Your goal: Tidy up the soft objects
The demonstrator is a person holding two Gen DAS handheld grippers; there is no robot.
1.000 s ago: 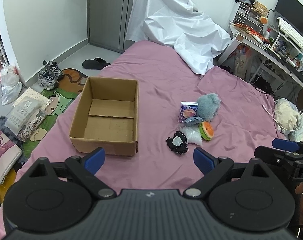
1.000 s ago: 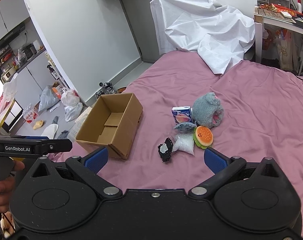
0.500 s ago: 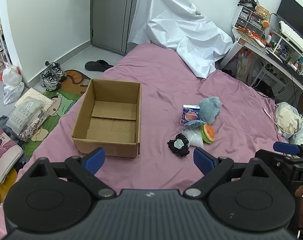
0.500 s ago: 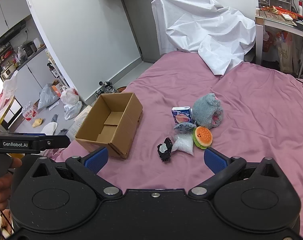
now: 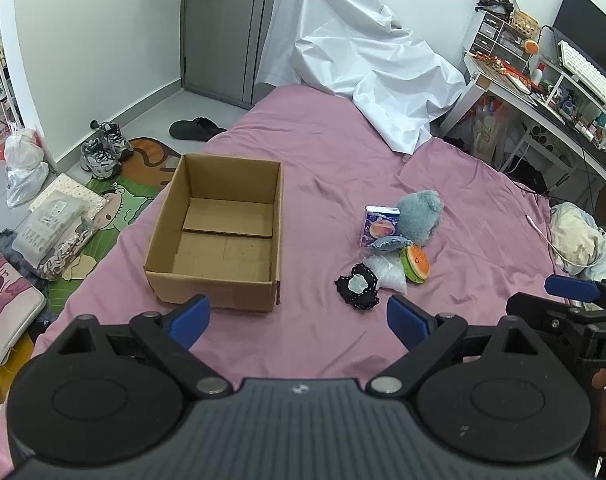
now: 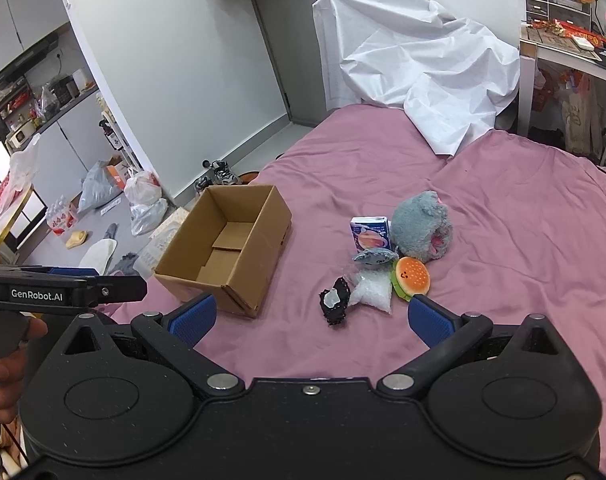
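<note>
Both tongs have risen a little above the bed (image 5: 323,152); left tongs (image 5: 299,314) and right tongs (image 6: 309,312) are wide open, empty, near the box (image 5: 223,220).

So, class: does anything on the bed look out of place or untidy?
Yes. The soft items, grey plush, burger toy and clear bag among them, lie heaped on the pink sheet, while the cardboard box beside them sits empty.

Brown cardboard box (image 5: 223,236), mauve bedsheet (image 5: 323,152)
</note>
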